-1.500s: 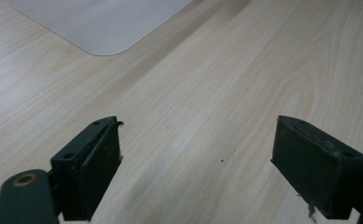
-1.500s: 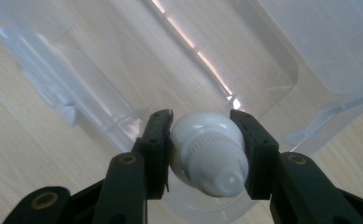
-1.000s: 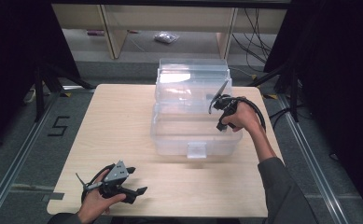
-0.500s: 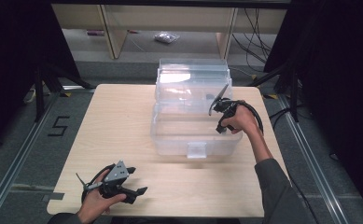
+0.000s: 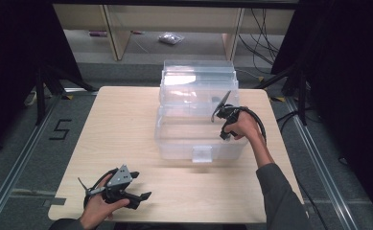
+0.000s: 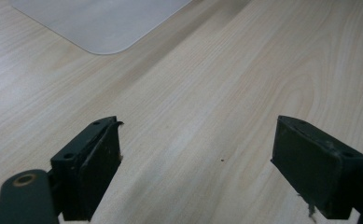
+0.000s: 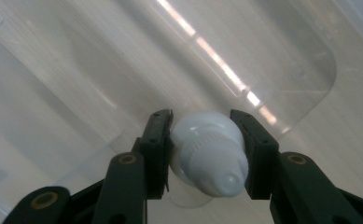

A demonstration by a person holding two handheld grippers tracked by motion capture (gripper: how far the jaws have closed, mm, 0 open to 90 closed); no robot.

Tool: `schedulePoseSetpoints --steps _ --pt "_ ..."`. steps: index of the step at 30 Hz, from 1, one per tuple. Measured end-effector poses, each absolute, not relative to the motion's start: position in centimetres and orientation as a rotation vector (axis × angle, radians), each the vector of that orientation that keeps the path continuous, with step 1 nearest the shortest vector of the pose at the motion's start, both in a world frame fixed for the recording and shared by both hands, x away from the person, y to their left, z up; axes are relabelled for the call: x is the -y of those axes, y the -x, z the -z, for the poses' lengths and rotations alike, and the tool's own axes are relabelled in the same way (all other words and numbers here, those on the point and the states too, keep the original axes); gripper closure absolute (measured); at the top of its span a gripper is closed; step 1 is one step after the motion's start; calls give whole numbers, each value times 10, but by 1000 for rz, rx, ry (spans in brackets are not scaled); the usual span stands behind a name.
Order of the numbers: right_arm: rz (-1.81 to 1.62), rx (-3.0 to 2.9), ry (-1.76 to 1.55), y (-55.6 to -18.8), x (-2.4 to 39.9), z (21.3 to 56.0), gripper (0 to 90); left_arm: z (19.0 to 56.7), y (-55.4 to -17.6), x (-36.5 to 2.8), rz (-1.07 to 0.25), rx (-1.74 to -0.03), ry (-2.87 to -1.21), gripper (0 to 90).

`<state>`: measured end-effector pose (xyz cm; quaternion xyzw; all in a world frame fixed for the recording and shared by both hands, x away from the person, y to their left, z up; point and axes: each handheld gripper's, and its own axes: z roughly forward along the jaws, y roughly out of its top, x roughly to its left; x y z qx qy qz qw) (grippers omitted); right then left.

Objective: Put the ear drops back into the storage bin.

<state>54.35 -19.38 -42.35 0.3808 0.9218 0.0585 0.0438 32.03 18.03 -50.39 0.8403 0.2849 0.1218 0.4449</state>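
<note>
Your right hand-held gripper (image 7: pixel 201 154), clamped on a white bottle (image 7: pixel 207 156), hangs inside the clear bin (image 5: pixel 174 139) toward its 3 o'clock side, so lower it and let go, while your left hand-held gripper (image 6: pixel 198 163) rests with jaws apart on the tabletop (image 5: pixel 126 124) at 7 o'clock.

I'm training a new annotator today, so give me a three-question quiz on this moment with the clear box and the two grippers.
1. True or false: the right gripper holds nothing.
2. Where is the right gripper working? A) above the bare table B) over the open clear plastic box C) by the floor
3. How do the left gripper's jaws stand?

Key:
1. False: its jaws are shut on a white capped bottle.
2. B
3. Wide apart over the wooden tabletop, with nothing between them.
</note>
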Motion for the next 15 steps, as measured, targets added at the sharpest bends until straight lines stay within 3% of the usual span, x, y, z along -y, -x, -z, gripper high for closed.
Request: schedulePoseSetpoints --steps 15 --pt "-140 -2835 -1241 -544 191 436 601 503 -321 -182 -311 -688 -2106 148"
